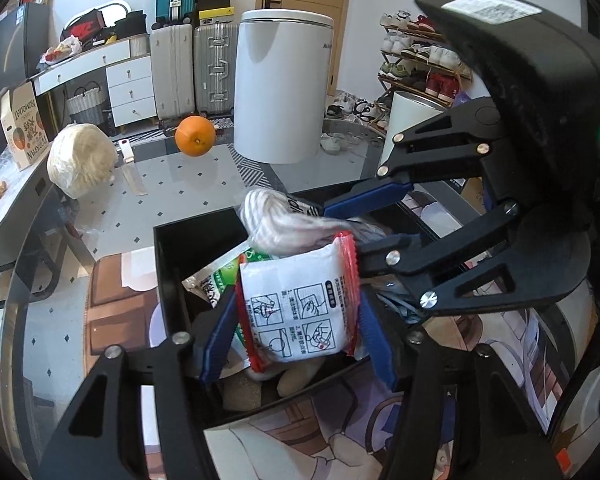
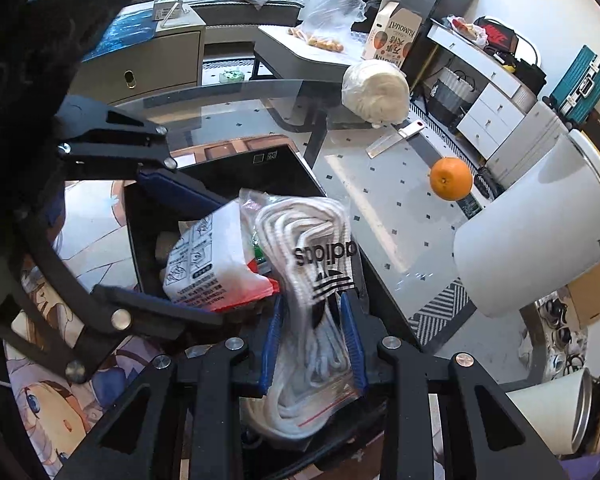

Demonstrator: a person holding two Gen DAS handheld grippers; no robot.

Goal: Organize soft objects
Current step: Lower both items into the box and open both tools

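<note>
My left gripper is shut on a white soft packet with red edges, held over the black bin. The packet also shows in the right wrist view, between the left gripper's blue fingers. My right gripper is shut on a clear bag of white laces with an adidas logo, also over the bin. In the left wrist view the bag is squeezed by the right gripper's blue fingers. A green-printed packet lies in the bin beneath.
On the glass table stand an orange, a wrapped cabbage, a knife and a tall white canister. A printed mat lies under the bin. A white cup stands at the right.
</note>
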